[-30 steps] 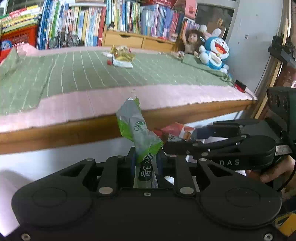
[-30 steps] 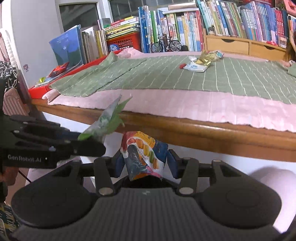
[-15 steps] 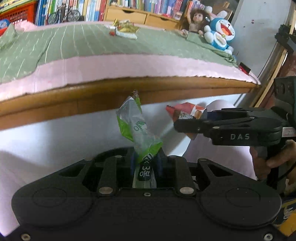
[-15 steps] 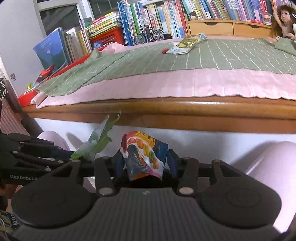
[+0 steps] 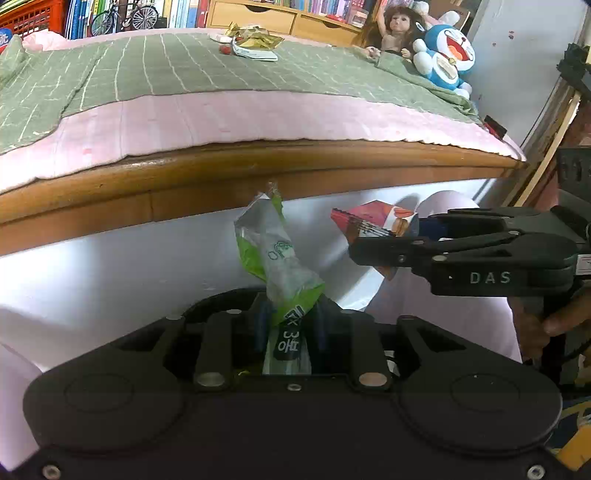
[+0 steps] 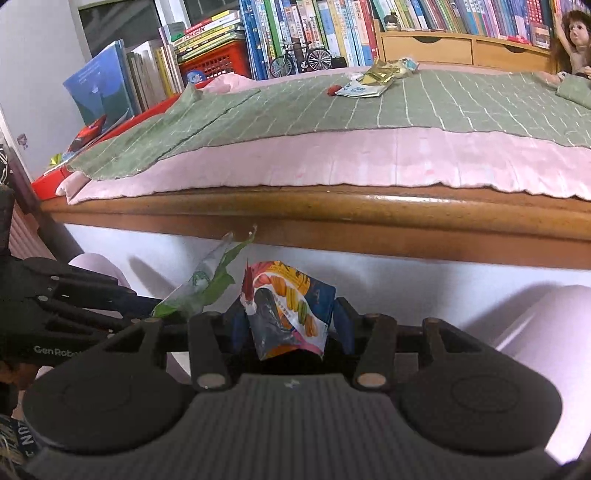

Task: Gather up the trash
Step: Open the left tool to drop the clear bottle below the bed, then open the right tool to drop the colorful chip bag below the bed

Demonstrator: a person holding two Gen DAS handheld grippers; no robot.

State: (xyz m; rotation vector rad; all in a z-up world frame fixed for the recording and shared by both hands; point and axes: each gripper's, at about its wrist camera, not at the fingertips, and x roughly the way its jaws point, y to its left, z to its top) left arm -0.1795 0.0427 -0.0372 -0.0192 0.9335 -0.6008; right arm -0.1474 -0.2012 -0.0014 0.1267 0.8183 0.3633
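My left gripper (image 5: 290, 323) is shut on a green and silver wrapper (image 5: 275, 258) that stands up from its jaws, below the bed's wooden rail. My right gripper (image 6: 290, 325) is shut on a colourful snack wrapper (image 6: 291, 312) printed with macarons. In the left wrist view the right gripper (image 5: 373, 240) comes in from the right with that snack wrapper (image 5: 380, 219). In the right wrist view the left gripper (image 6: 147, 310) comes in from the left with the green wrapper (image 6: 207, 284). More trash (image 5: 253, 44) lies far back on the green blanket; the trash pile (image 6: 376, 75) shows there too.
The bed's wooden rail (image 5: 258, 166) runs across, with a white panel (image 5: 110, 266) beneath it. A doll (image 5: 395, 35) and a blue plush toy (image 5: 445, 57) sit at the far right of the bed. Books (image 6: 295, 26) and a red basket (image 6: 212, 62) line the back.
Both grippers have dropped below the bed's edge with their wrappers still held. The bed top has risen in both views and the white panel now fills the middle.
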